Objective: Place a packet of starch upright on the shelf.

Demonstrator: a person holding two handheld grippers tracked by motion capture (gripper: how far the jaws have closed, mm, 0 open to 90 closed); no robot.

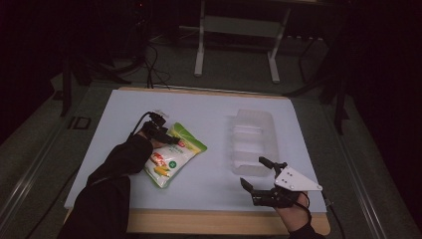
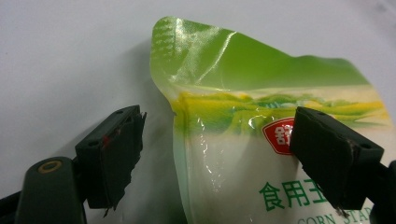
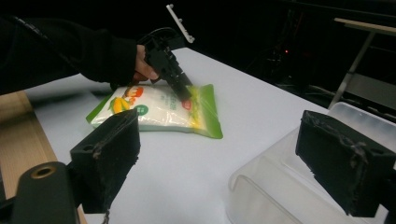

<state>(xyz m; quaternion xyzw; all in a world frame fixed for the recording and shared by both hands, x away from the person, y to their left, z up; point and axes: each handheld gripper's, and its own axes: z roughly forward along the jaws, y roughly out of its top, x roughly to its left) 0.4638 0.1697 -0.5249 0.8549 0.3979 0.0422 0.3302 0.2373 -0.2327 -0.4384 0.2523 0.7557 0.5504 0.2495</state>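
A green-and-white pouch of corn starch (image 1: 173, 155) lies flat on the white board (image 1: 209, 114), left of centre. My left gripper (image 1: 168, 137) hovers over the pouch's upper end, open. In the left gripper view the pouch (image 2: 261, 88) lies between and beneath the jaws: one pad (image 2: 114, 156) is over bare board, the other (image 2: 334, 156) over the pouch's printed face. My right gripper (image 1: 253, 172) is open near the board's front right, empty, beside a clear plastic container (image 1: 251, 142). From the right gripper view the pouch (image 3: 159, 109) and the left gripper (image 3: 170, 70) lie farther off.
The clear container (image 3: 280, 186) stands right of centre, its near corner close to my right jaws. A wooden table edge (image 1: 199, 221) runs along the front. Beyond the board are a dark floor, cables and a white stand's legs (image 1: 199, 59).
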